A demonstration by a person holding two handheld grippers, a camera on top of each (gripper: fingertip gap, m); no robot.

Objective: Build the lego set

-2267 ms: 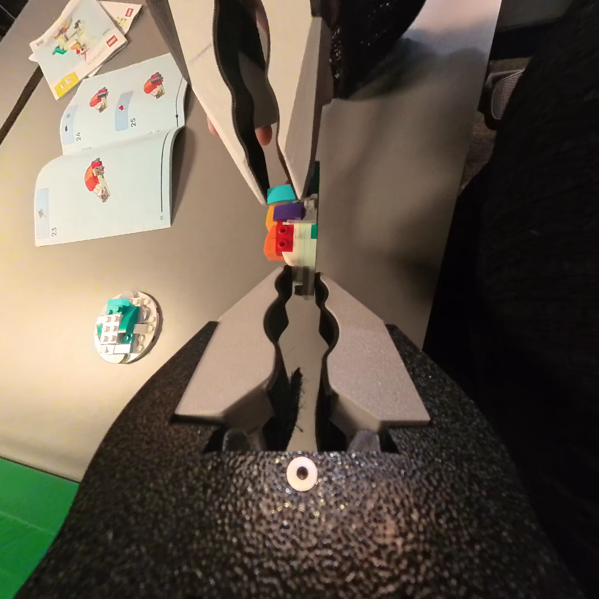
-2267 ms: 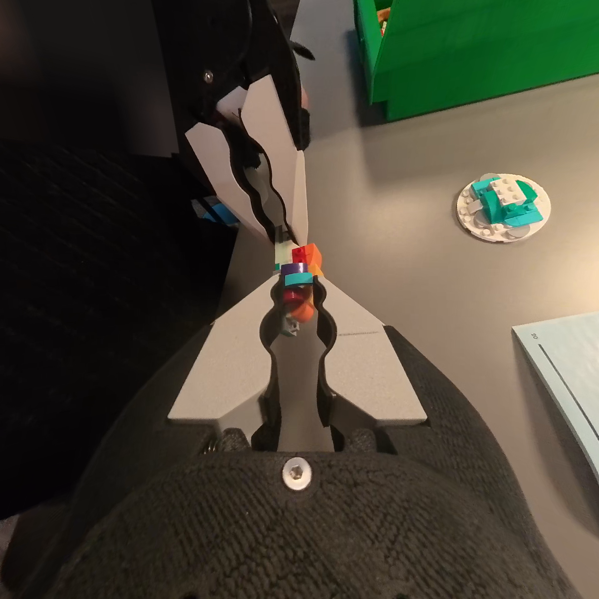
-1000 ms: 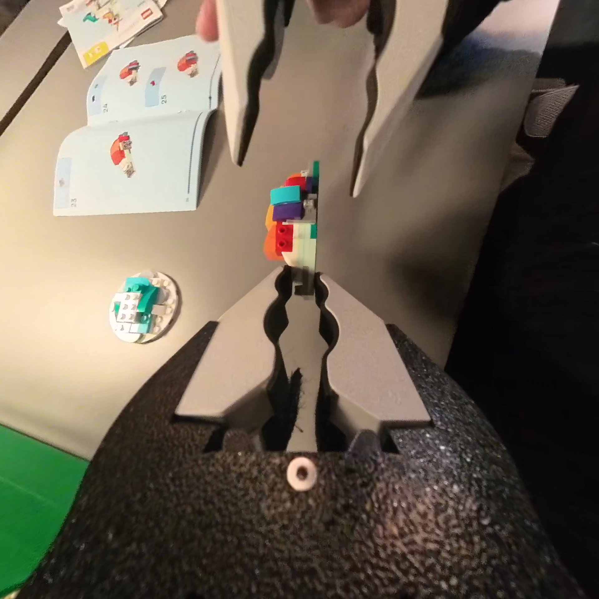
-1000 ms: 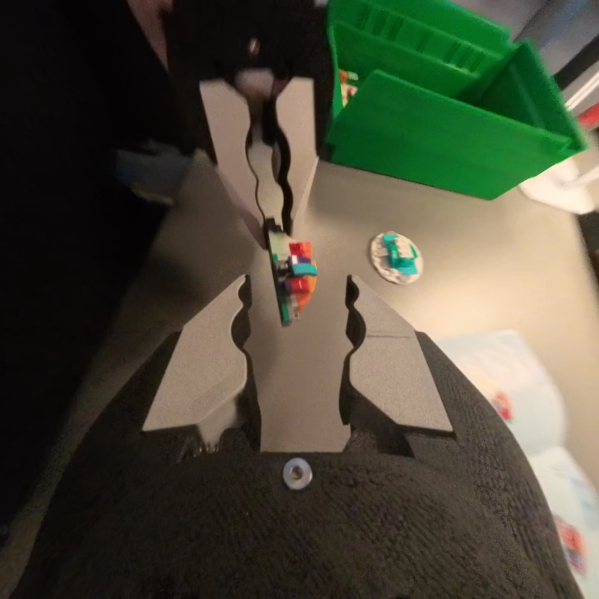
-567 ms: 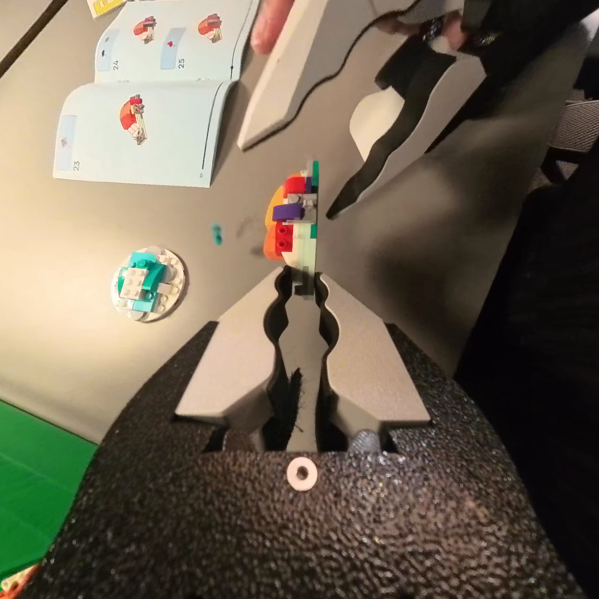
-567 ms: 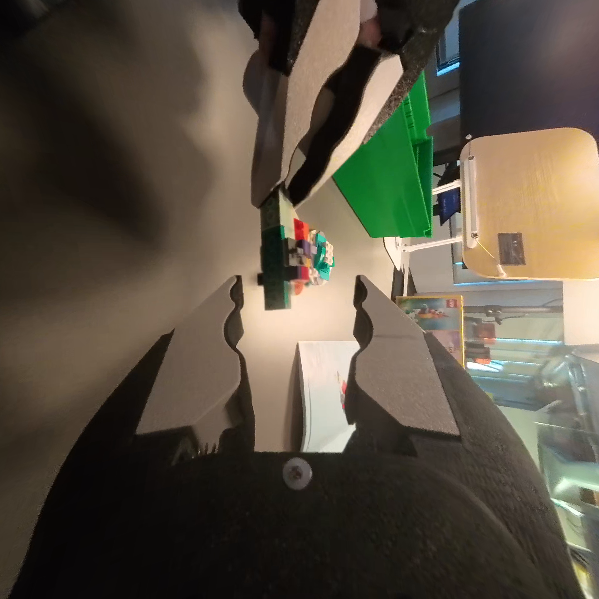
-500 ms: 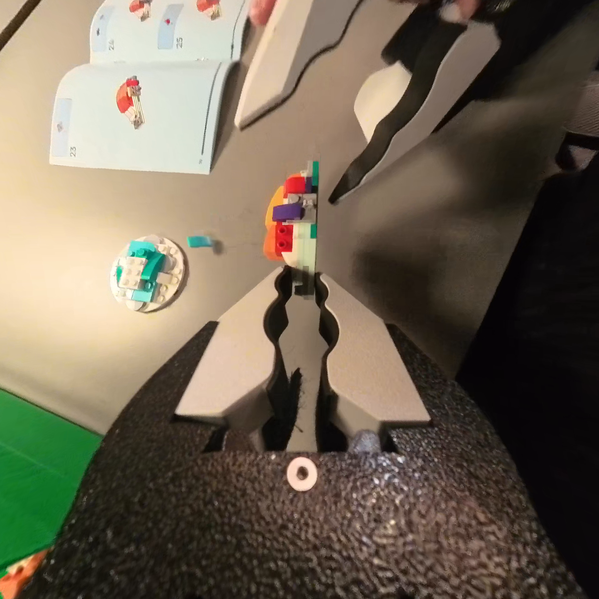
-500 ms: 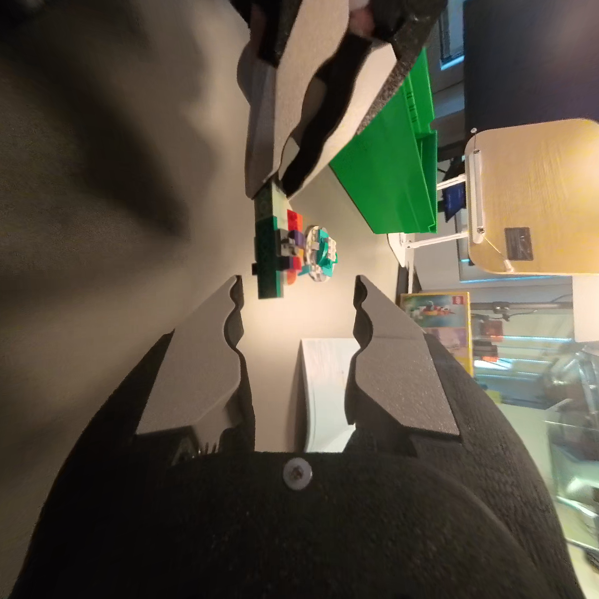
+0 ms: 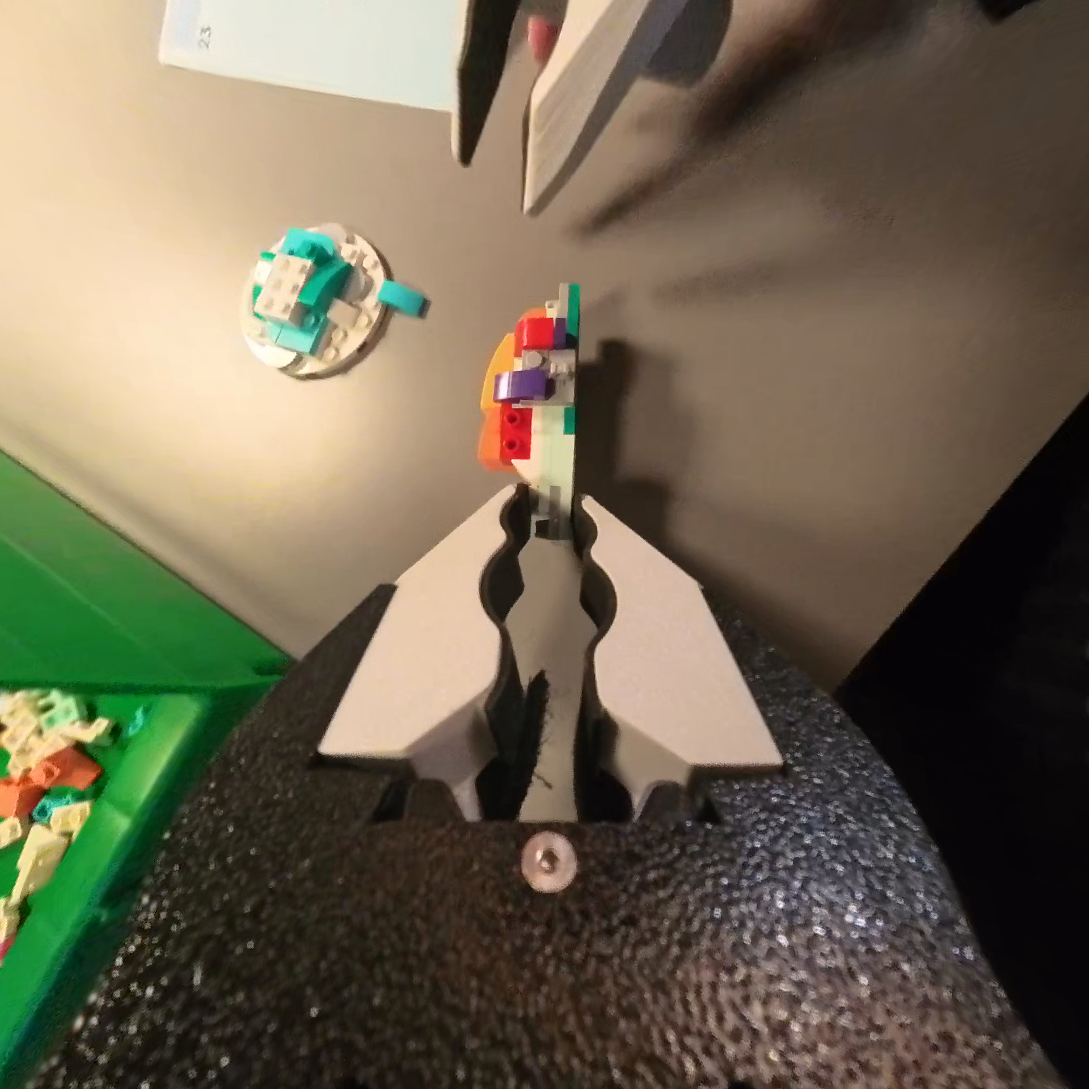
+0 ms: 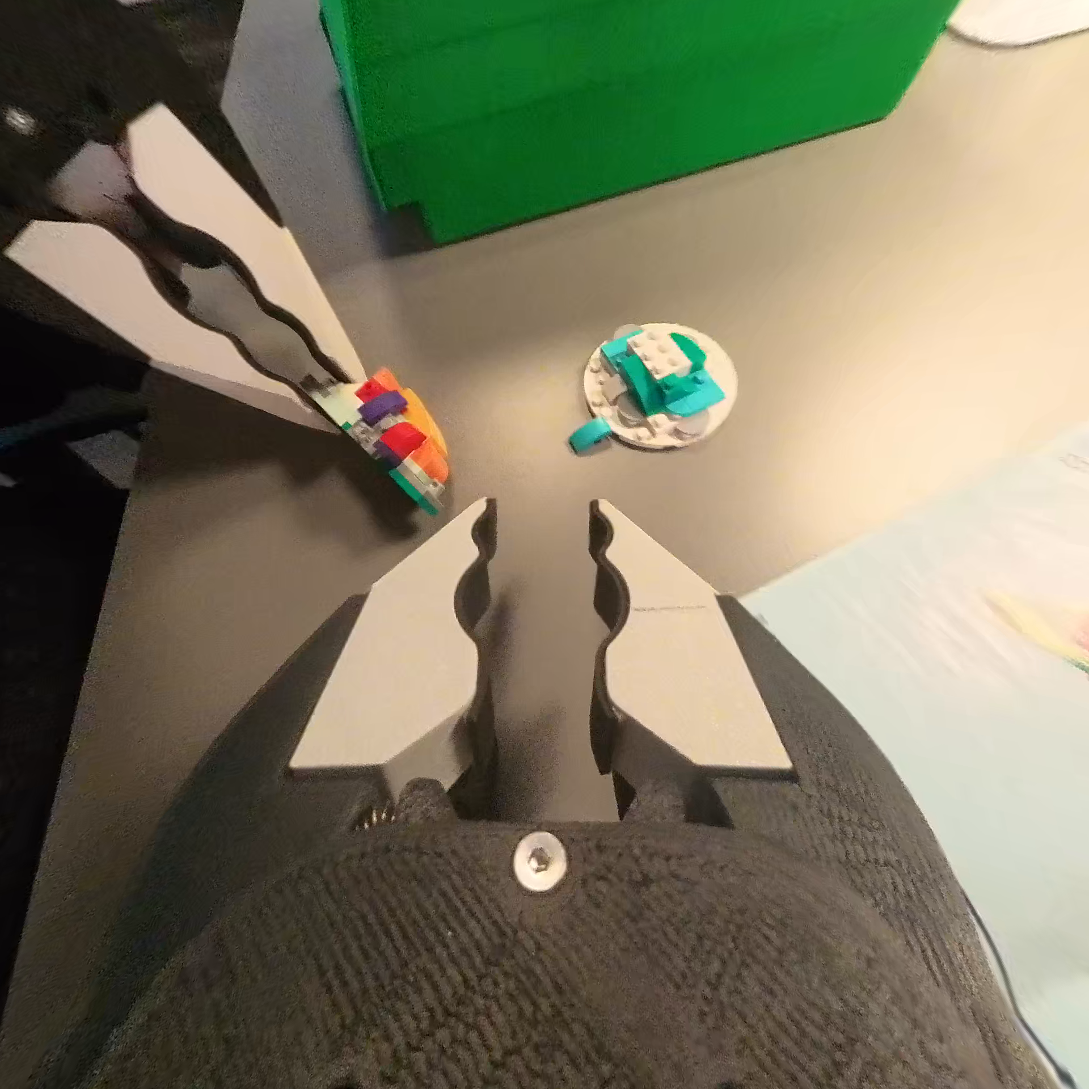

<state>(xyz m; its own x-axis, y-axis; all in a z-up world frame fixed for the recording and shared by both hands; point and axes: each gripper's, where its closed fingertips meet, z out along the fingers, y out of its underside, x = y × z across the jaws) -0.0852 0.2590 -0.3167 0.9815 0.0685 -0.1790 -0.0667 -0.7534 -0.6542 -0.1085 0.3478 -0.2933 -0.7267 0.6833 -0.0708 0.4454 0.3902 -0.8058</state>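
Observation:
My left gripper point(image 9: 554, 512) is shut on the bottom edge of a multicolour lego build point(image 9: 533, 401) of red, orange, purple and pale green bricks, and holds it upright above the table. In the right wrist view this gripper point(image 10: 330, 383) comes in from the left with the build point(image 10: 401, 430) low over the table. My right gripper point(image 10: 542, 507) is open and empty, just right of the build. A loose teal curved piece point(image 10: 589, 437) lies against a round white plate build point(image 10: 660, 383) with teal bricks. Both show in the left wrist view: the piece point(image 9: 403, 297) and the plate point(image 9: 315, 315).
A green bin point(image 10: 589, 106) stands behind the round plate. In the left wrist view its compartment point(image 9: 88, 619) holds several loose bricks point(image 9: 41, 760). An open pale blue instruction booklet point(image 10: 913, 677) lies to the right. The table edge runs along the left, with dark space beyond. There is about 10 cm between the tips of the two grippers. The plate point(image 9: 315, 315) is about 7 cm from my right fingertips. My right wrist view point(image 10: 619, 362) looks at it from another angle.
My right gripper let go of the build, opened and swung away. The teal curved piece dropped off the build and came to rest beside the round plate. My left gripper kept its hold.

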